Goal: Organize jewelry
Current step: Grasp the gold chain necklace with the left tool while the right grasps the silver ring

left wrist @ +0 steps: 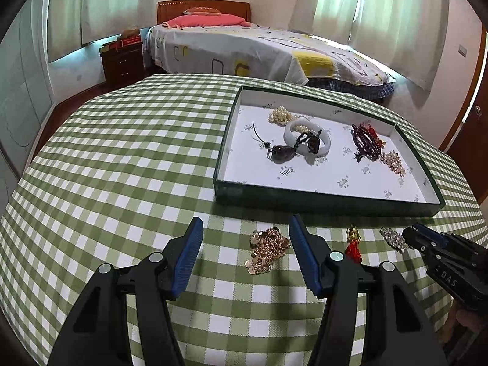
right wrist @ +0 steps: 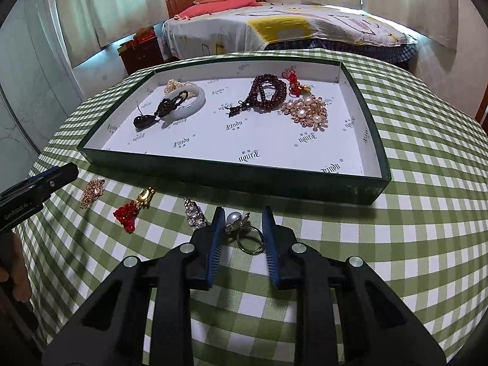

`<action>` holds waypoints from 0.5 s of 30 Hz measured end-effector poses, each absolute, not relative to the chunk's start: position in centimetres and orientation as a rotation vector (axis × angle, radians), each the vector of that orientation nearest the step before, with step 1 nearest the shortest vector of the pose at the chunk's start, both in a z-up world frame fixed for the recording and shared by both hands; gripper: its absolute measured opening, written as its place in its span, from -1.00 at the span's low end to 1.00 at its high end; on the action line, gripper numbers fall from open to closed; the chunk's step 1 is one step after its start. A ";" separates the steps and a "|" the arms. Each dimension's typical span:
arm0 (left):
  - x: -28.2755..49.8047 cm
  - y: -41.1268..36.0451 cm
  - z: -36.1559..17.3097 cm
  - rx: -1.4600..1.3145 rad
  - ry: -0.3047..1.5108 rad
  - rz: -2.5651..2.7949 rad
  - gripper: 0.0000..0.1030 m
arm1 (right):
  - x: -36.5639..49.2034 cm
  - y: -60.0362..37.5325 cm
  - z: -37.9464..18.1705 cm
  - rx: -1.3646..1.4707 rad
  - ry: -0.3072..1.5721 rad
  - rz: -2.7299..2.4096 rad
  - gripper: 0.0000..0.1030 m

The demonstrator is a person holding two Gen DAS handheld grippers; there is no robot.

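Observation:
A green tray (left wrist: pixel 329 204) (right wrist: pixel 231 183) with a white lining holds a white bangle (left wrist: pixel 308 140) (right wrist: pixel 183 103), dark bead pendants, a dark red bead string (right wrist: pixel 268 91) and pearl pieces. On the checked cloth in front lie a gold chain piece (left wrist: pixel 267 250) (right wrist: pixel 93 192), a red and gold charm (left wrist: pixel 353 244) (right wrist: pixel 134 210), a crystal clip (left wrist: pixel 393 238) (right wrist: pixel 195 216) and a pearl ring (right wrist: pixel 244 231). My left gripper (left wrist: pixel 245 228) is open around the gold chain piece. My right gripper (right wrist: pixel 244 216) (left wrist: pixel 410 231) is open with its jaws on either side of the pearl ring.
The table wears a green and white checked cloth (left wrist: pixel 122 167). A bed (left wrist: pixel 259 48) and a dark nightstand (left wrist: pixel 122 61) stand behind the table. A person's hand (right wrist: pixel 12 274) holds the left gripper at the left edge of the right wrist view.

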State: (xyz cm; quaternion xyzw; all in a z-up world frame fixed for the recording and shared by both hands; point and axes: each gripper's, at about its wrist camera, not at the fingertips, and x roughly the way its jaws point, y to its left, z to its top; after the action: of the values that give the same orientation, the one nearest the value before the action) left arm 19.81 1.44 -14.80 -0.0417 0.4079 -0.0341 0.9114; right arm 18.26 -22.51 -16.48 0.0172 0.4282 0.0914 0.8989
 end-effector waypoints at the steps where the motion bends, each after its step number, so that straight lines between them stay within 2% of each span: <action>1: 19.8 1.4 -14.9 -0.086 0.845 -0.073 0.12 | 18.1 -22.6 -16.5 0.036 0.886 0.189 -0.52; 15: 20.3 0.0 -17.1 -0.060 0.900 -0.098 0.11 | 17.2 -25.9 -16.0 0.082 0.872 0.133 -0.52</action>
State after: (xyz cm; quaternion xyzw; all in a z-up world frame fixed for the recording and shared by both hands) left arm 20.33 0.03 -17.12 -0.0289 0.4348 -0.0475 0.8988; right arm 17.23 -25.89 -15.99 0.0399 0.4218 0.0644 0.9035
